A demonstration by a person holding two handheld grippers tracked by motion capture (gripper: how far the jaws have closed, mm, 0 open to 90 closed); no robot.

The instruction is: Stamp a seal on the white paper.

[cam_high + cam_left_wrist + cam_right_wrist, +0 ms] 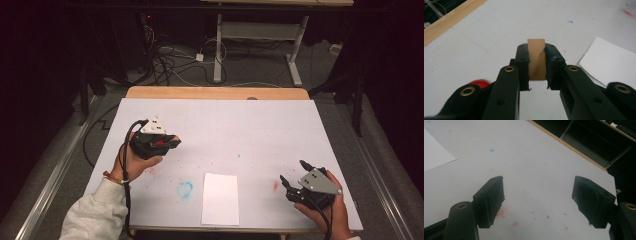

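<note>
Toward the table's left edge, the left gripper (172, 142) has its jaws clamped on a small wooden block (537, 58), held above the table (240, 125). A white paper sheet (220, 198) lies at the near edge, centre. Near the right corner, the right gripper (293, 173) rests with jaws wide apart, holding nothing.

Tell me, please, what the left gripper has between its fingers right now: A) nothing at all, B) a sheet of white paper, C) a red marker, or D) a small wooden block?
D: in the left gripper view, the left gripper has its fingers pressed on both sides of a small wooden block, held above the table, with the sheet of paper lying apart from it.
</note>
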